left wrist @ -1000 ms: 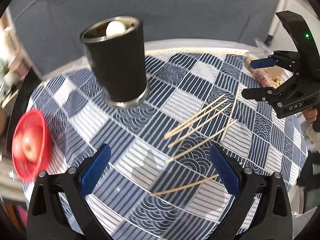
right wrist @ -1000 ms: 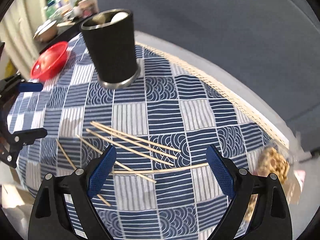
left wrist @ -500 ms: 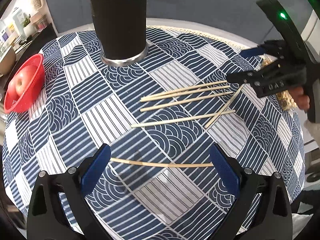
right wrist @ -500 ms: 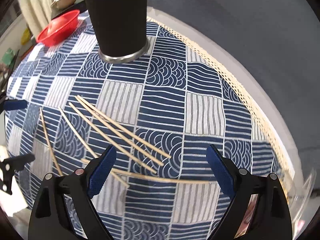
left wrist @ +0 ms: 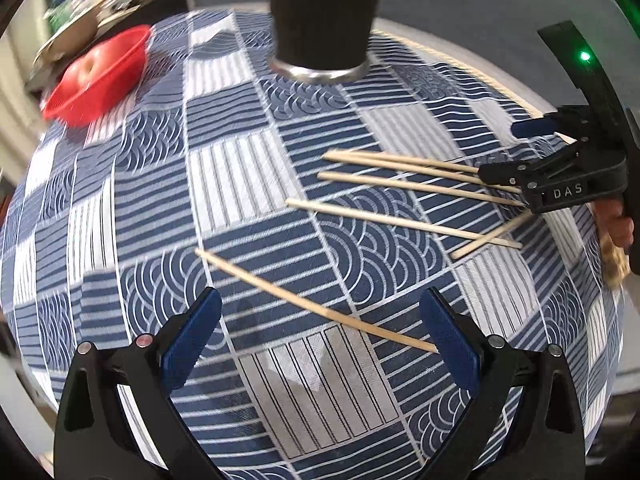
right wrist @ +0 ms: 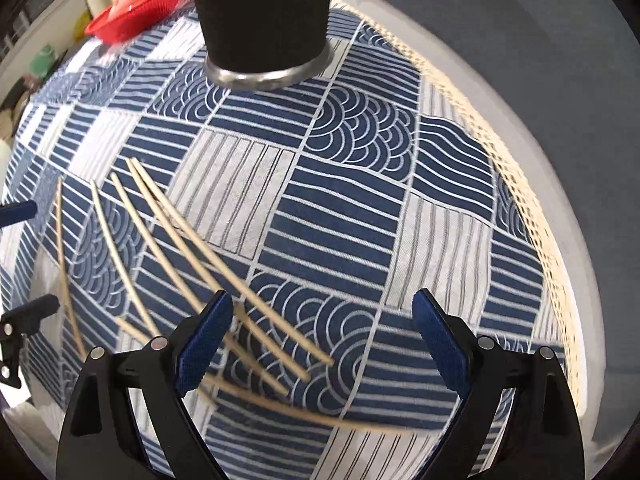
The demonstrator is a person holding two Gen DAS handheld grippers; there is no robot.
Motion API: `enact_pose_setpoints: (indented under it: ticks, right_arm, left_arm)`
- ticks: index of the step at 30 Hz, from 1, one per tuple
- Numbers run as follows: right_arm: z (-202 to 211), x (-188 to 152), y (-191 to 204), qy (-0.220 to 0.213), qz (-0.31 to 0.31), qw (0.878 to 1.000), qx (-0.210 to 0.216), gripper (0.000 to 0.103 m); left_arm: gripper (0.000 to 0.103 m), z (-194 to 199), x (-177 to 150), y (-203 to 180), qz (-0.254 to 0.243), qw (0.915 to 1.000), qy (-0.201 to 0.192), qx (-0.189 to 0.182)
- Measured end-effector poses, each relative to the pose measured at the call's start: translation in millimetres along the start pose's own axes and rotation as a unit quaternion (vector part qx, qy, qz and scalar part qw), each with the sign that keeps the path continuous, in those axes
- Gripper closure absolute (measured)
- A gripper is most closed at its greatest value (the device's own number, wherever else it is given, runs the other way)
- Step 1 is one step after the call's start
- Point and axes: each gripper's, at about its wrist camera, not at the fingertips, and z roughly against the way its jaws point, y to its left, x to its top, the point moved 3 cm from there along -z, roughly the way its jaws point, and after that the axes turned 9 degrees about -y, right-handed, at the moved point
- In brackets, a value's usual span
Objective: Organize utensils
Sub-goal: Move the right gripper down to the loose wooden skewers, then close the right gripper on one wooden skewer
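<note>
Wooden chopsticks (left wrist: 400, 222) lie flat, scattered crosswise; left hand-held gripper (left wrist: 324, 334) and right hand-held gripper (right wrist: 322, 338) gape, empty.

The black cup (left wrist: 324, 16) is cut off at the top, so its inside is hidden. The red basket (left wrist: 96, 76) looks blurry. The sticks (right wrist: 256, 364) near the right tongs (right wrist: 322, 344) are smeared.

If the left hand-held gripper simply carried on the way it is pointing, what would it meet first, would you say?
Probably the lone chopstick lying across the gap between the open fingers of the left hand-held gripper, on the tablecloth. Depth is unclear; if it cleared that stick, the black holder stands farther along that line.
</note>
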Motion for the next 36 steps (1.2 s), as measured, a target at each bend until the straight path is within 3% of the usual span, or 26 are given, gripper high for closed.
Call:
enact_pose_setpoints:
  ticks: [4,9,17,28,29,31,32,33,34,36]
  right_arm:
    - [-11.0,2.4,-9.5,0.012,-0.018,0.999,0.028,0.015]
    - [-11.8,-2.3,-11.0,-0.006,-0.003,0.999,0.031,0.011]
    - [-17.2,-7.8,-24.2,-0.016,-0.022,0.999,0.046,0.006]
    - [-24.1,3.9,-24.8,0.02,-0.032,0.999,0.038,0.007]
    - [-22.7,5.1,-24.2,0.02,-0.032,0.999,0.039,0.01]
    - [-15.7,14.8,-16.7,0.011,-0.027,0.999,0.041,0.032]
    - [-12.5,15.8,-19.2,0.008,-0.035,0.999,0.037,0.057]
    - [-11.1,17.1,-27.5,0.011,-0.057,0.998,0.028,0.076]
    - [-10.9,17.4,-32.6,0.013,-0.068,0.997,0.023,0.084]
    - [-10.6,17.2,-42.5,0.016,-0.091,0.996,0.012,0.096]
  left_arm:
    - [0.006,-12.5,-7.7,-2.4,0.008,0.9997,0.022,0.0]
    - [0.005,-14.1,-9.6,-0.5,0.017,0.9983,0.016,0.053]
    - [0.004,-7.9,-16.3,9.9,0.091,0.9911,0.028,0.093]
    - [0.004,-13.1,-11.4,7.7,0.109,0.9872,0.068,0.095]
    - [0.005,-15.2,-9.7,4.8,0.097,0.989,0.066,0.091]
    - [0.012,-15.6,-6.5,0.2,0.063,0.9934,0.058,0.076]
    - [0.02,-12.5,-5.6,1.7,0.052,0.9946,0.059,0.068]
    - [0.035,-8.7,-3.8,7.4,0.056,0.9942,0.062,0.068]
    - [0.045,-5.3,-2.0,16.2,0.065,0.9931,0.068,0.07]
    - [0.09,-2.2,1.7,33.4,0.083,0.9908,0.077,0.074]
